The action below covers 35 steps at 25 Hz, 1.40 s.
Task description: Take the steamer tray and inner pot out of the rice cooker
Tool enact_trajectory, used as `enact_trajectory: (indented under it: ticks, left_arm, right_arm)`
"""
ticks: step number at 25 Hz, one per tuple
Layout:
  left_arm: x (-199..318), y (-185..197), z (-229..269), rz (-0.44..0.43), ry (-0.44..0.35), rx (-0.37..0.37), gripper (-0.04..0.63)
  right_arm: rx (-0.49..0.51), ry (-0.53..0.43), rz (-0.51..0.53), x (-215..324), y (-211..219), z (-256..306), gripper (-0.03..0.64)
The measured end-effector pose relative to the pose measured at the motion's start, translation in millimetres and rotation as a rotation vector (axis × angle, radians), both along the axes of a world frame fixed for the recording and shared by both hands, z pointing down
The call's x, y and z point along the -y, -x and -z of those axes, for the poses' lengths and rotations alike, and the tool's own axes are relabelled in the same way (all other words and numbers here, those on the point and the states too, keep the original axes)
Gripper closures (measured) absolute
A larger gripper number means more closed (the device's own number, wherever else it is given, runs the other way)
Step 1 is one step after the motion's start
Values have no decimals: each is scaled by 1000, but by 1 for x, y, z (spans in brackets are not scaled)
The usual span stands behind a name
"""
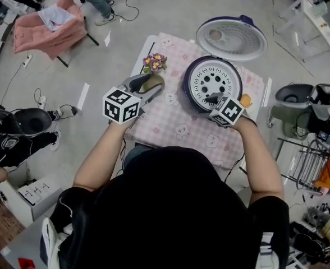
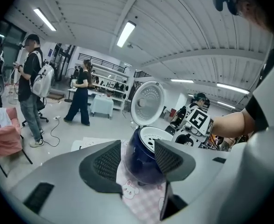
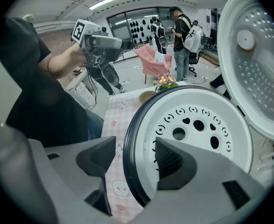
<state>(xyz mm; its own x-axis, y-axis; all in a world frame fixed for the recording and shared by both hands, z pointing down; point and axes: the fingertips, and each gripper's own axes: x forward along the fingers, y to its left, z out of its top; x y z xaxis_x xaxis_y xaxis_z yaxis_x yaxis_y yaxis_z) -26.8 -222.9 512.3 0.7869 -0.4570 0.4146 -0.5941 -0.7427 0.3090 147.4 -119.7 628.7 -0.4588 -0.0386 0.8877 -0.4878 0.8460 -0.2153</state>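
The dark blue rice cooker (image 1: 188, 97) stands on the table with its lid (image 1: 231, 38) swung open behind it. The white steamer tray (image 1: 212, 82), pierced with holes, sits in its top; the inner pot is hidden under the tray. My right gripper (image 1: 212, 99) is at the cooker's near rim. In the right gripper view it (image 3: 132, 160) is open and straddles the rim, one jaw outside the cooker (image 3: 133, 139) and one over the tray (image 3: 200, 125). My left gripper (image 1: 148, 88) hovers left of the cooker, open and holding nothing. It (image 2: 137, 160) frames the cooker (image 2: 144, 160) at a distance.
A pink checked cloth (image 1: 176, 130) covers the small table. A pot of purple flowers (image 1: 154, 62) and a small tan bowl (image 1: 152, 83) sit at its left, under my left gripper. A pink chair (image 1: 50, 27), floor cables, and bins (image 1: 293, 97) surround the table. People stand in the background (image 2: 32, 78).
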Motion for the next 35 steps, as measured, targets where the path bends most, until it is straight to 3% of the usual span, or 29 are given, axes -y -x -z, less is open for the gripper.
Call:
enact_trajectory:
  ticks: [12, 18, 23, 31, 35]
  left_arm:
    - [-8, 10, -9, 11, 23, 4, 362]
    - [-10, 4, -7, -11, 21, 4, 367]
    - [-12, 3, -8, -22, 21, 7, 370]
    - [-13, 0, -5, -45, 20, 8, 371]
    - [-12, -1, -2, -57, 15, 12, 373]
  right_arm:
    - [-126, 68, 120, -6, 4, -19, 360]
    - [-214, 148, 110, -19, -11, -18, 419]
    - [-122, 57, 129, -6, 5, -4, 446]
    - [-170, 10, 108, -5, -5, 13, 494]
    - [-210, -32, 98, -1, -12, 18, 560]
